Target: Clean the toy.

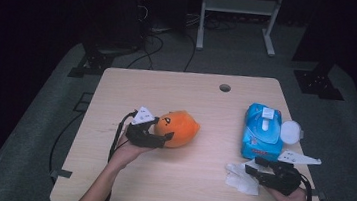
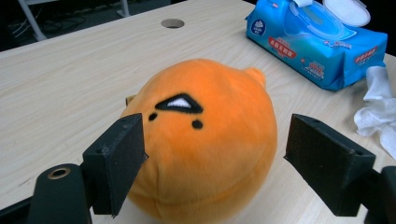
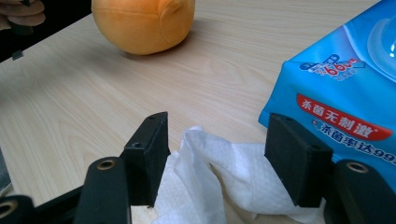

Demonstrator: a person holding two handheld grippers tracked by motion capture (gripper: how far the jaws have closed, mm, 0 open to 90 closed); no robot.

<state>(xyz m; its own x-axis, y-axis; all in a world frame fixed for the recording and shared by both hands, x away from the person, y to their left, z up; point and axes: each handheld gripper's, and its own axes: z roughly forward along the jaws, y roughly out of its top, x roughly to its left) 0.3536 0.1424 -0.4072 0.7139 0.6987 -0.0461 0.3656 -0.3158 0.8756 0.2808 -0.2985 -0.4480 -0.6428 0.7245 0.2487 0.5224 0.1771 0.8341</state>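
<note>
A: The orange plush toy (image 2: pixel 205 144) is sitting near the middle of the desk (image 1: pixel 193 177), and the left gripper (image 1: pixel 155 131) is standing with its fingers (image 2: pixel 116 158) apart on either side of it. The near one is right at the fabric; the far one is showing a clear gap

B: So nothing is clamping it. If that hand is shifting sideways now, I'd judge the near finger is likely to be nudging the toy and rolling it, since it's round and soft

A: The white wipe (image 3: pixel 219 172) is lying crumpled just beside the blue wipes pack (image 1: pixel 262 132), whose lid is standing open. The right gripper (image 1: pixel 259 170) is hovering over it, fingers (image 3: pixel 149 154) apart, the wipe between them but not pinched

B: The risk there is closing on a loose fold only and dragging it, or catching the pack's edge, which is touching distance from the far finger
</note>
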